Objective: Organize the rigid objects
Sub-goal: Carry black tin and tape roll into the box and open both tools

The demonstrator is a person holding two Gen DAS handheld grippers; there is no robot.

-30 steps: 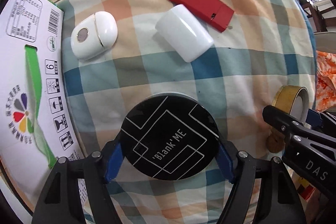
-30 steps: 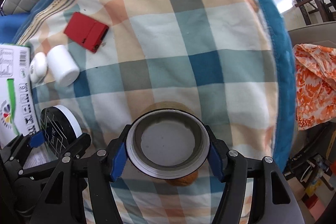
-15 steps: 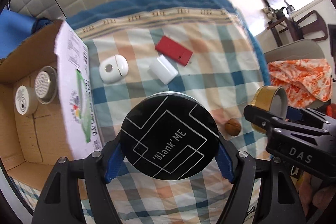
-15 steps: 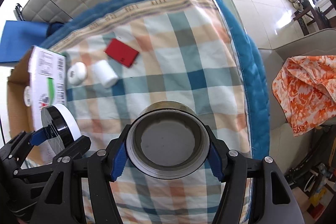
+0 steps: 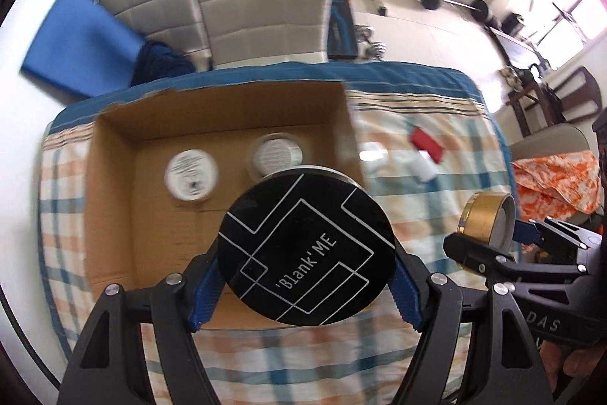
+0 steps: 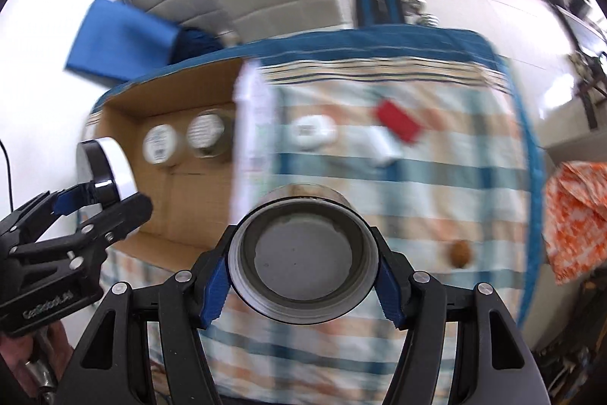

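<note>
Partly, the black tin (image 5: 307,249) hides the box (image 5: 114,215) floor.

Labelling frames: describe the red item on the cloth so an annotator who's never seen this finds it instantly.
Start at the open cardboard box on the checked cloth, then go past its right wall. Beyond two white items lies the red flat box, a thin rectangle lying flat near the cloth's far edge. It is the only red, sharp-cornered thing there; the white oval case and white rounded case beside it are curved.
</note>
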